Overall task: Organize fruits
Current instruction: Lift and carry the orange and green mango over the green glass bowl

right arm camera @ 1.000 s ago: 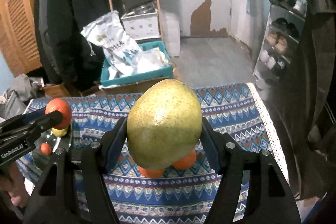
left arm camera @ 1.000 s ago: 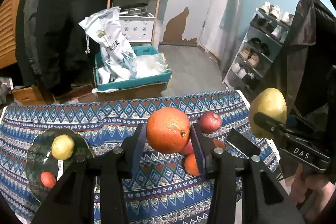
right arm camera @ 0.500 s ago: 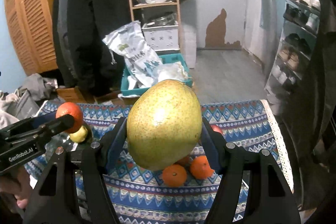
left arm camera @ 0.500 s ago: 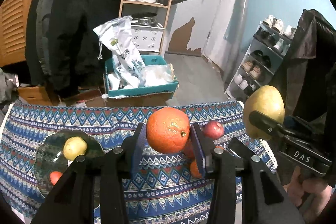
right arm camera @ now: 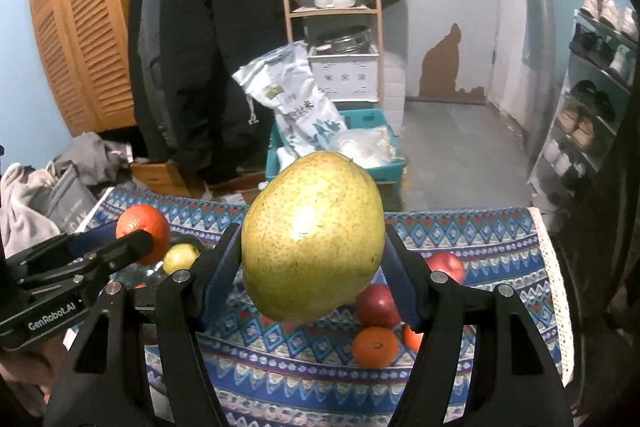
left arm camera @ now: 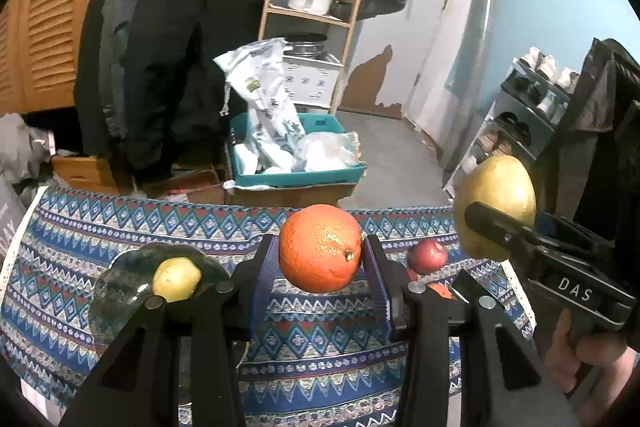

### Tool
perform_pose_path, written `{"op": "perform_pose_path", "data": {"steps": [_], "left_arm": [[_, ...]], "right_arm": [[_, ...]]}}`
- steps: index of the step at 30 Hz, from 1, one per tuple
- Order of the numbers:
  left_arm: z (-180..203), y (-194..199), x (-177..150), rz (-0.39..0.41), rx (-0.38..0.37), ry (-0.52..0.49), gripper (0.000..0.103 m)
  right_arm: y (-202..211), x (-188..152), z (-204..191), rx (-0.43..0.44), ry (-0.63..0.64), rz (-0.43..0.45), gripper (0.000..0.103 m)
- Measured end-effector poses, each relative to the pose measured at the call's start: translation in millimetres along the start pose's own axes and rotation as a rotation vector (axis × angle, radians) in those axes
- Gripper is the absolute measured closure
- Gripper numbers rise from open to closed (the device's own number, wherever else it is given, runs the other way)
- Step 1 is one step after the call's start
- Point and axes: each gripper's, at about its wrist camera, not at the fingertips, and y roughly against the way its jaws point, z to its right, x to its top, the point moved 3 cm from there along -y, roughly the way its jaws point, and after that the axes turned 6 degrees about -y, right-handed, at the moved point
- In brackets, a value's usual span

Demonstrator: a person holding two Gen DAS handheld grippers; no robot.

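My left gripper point(left arm camera: 320, 259) is shut on a large orange point(left arm camera: 320, 253) and holds it above the patterned tablecloth point(left arm camera: 312, 339). My right gripper point(right arm camera: 314, 251) is shut on a big yellow-green pear point(right arm camera: 312, 239), also held in the air; it shows in the left wrist view point(left arm camera: 496, 203) at the right. A dark glass plate point(left arm camera: 116, 291) at the left of the table holds a small yellow fruit point(left arm camera: 176, 279). Two red apples point(right arm camera: 378, 305) and small oranges point(right arm camera: 374, 347) lie on the cloth at the right.
Beyond the table's far edge stand a teal crate point(left arm camera: 296, 179) with bags, a wooden shelf point(left arm camera: 316, 7) and hanging dark coats point(left arm camera: 172, 47). A shoe rack point(left arm camera: 520, 115) is at the right. A grey bag point(right arm camera: 64, 195) sits left of the table.
Both grippers have risen and drawn back from the table with their fruit still held. The plate and loose fruit look lower and farther off in both views.
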Motion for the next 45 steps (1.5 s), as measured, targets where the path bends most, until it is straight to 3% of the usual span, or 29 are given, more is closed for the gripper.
{"op": "perform_pose_path", "data": {"steps": [32,45], "left_arm": [[-141.8,10.5,-42.8,-0.058,0.170,0.202,0.059],[-184.2,-29.7,-93.8,-0.214,0.225,0.271,0.059]], "right_arm": [[-87.3,-14.5,-149.4,0.164,0.144,-0.153,0.035],[-134.8,-47.4,-178.7,0.197,0.163,-0.274,0.035]]}}
